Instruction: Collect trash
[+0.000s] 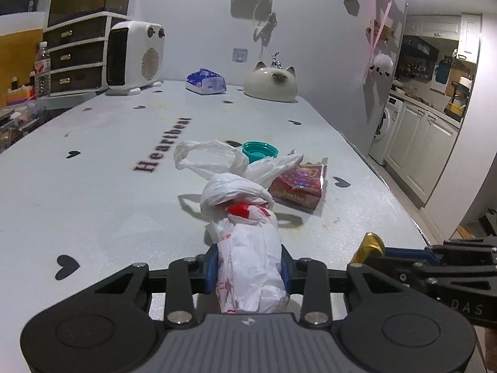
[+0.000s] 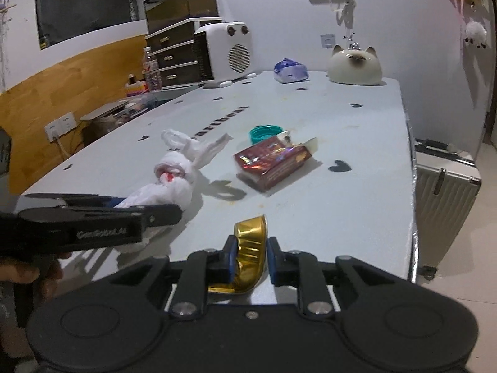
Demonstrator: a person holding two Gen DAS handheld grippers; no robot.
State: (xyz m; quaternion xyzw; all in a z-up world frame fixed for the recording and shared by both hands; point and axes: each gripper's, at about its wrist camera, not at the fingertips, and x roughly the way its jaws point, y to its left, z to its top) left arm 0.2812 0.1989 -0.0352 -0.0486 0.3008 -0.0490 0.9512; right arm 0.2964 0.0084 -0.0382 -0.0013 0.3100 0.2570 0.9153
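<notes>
Left claw (image 1: 250, 272) pinching the knotted white plastic bag (image 1: 245, 217), bag lying on the counter (image 1: 108, 186); right claw (image 2: 250, 259) clamped on the crumpled gold foil cup (image 2: 251, 242) at the near counter edge; red snack box (image 2: 271, 161) and teal lid (image 2: 264, 133) sit loose mid-counter, just beside each other.

White wall (image 1: 192, 31), wood panelling (image 2: 62, 87) (left) — kitchen cabinets (image 1: 413, 143) beyond, brightly lit.

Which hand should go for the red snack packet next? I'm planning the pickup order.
Probably the right, once emptied. The red snack packet lies ahead of the right gripper, which grips a gold wrapper. The left gripper clamps the knotted white bag, which blocks its path.
</notes>
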